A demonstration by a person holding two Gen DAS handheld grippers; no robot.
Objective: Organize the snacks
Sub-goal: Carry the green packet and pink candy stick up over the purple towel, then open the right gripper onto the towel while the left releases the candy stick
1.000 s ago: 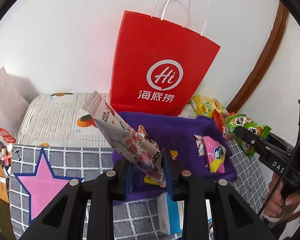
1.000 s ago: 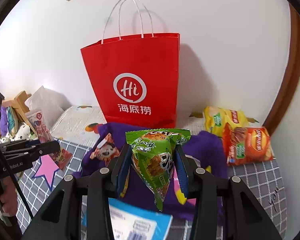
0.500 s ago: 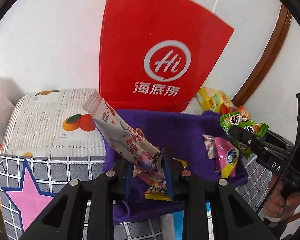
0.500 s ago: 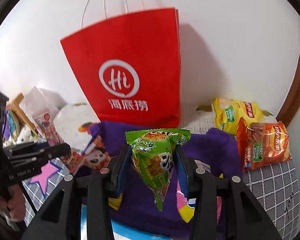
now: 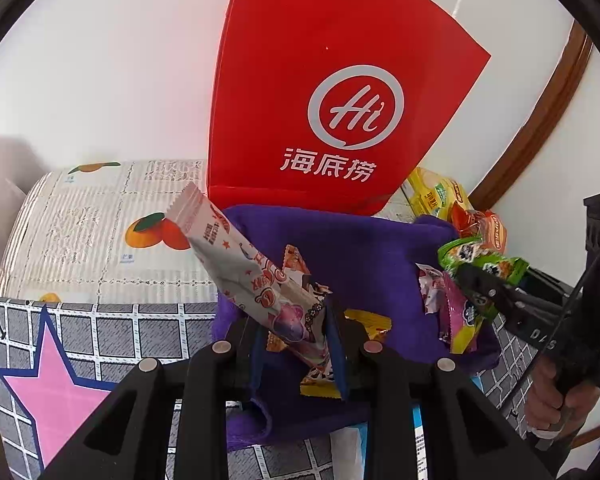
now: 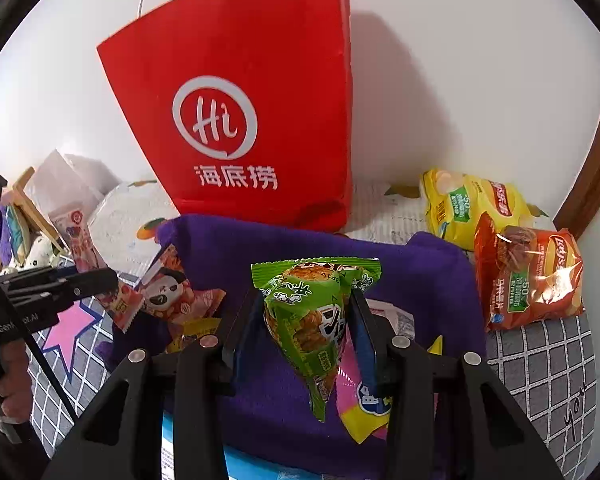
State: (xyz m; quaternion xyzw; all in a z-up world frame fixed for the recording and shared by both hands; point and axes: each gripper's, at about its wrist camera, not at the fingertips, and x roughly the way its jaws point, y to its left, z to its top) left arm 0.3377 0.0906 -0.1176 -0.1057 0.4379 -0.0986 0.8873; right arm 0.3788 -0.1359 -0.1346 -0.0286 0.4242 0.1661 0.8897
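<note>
My left gripper is shut on a long white and pink snack bar, held tilted over the purple cloth. My right gripper is shut on a green triangular snack packet, also above the cloth. A tall red paper bag stands upright against the wall just behind the cloth; it also shows in the right wrist view. On the cloth lie a panda-print packet and a pink and yellow packet. The right gripper with the green packet shows in the left wrist view.
A yellow chip bag and an orange chip bag lie right of the cloth by the wall. A grey checked mat with a pink star and a fruit-print sheet lie to the left. Clutter sits far left.
Both grippers have moved forward toward the red bag, which now looms larger. Each keeps its snack.
</note>
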